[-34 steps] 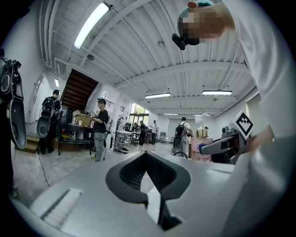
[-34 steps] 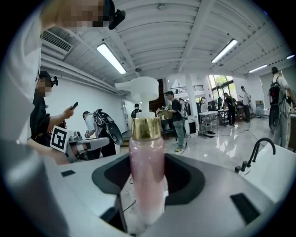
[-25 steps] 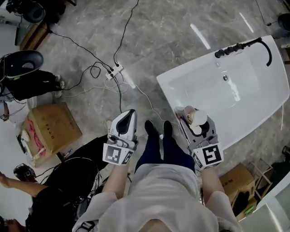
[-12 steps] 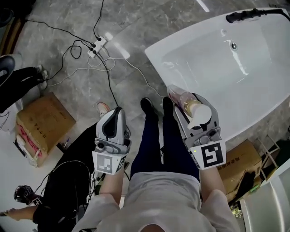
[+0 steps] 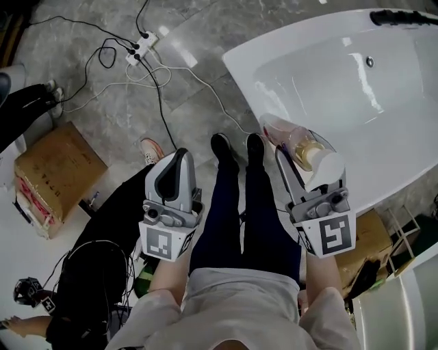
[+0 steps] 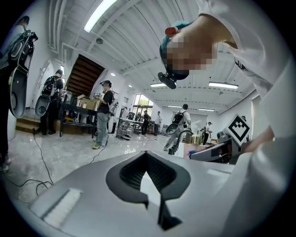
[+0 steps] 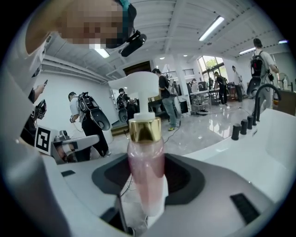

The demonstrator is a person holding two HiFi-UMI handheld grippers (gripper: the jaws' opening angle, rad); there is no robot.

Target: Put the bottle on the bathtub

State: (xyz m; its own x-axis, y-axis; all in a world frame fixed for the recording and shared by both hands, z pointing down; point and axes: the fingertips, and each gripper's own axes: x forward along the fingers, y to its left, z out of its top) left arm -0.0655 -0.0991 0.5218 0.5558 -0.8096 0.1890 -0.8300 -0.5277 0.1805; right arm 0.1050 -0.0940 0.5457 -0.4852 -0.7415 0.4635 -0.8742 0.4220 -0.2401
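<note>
right claw [image 7: 143, 200] clamped on pump bottle [image 7: 145, 166] w/ pink liq, near bathtub [image 5: 383, 157]; left claw [image 6: 152, 185] together.

The bathtub's broad white rim [image 5: 390, 160] lay bare beside the right tongs [image 5: 291, 130] and their bottle [image 5: 302, 147], and the basin beyond was open. Black tap fittings [image 5: 404, 17] crowded its far end. A cardboard box [image 5: 373, 236] stood just beside the tub. Cables [image 5: 157, 89] and a power strip [image 5: 142, 44] littered the floor to its left.
</note>
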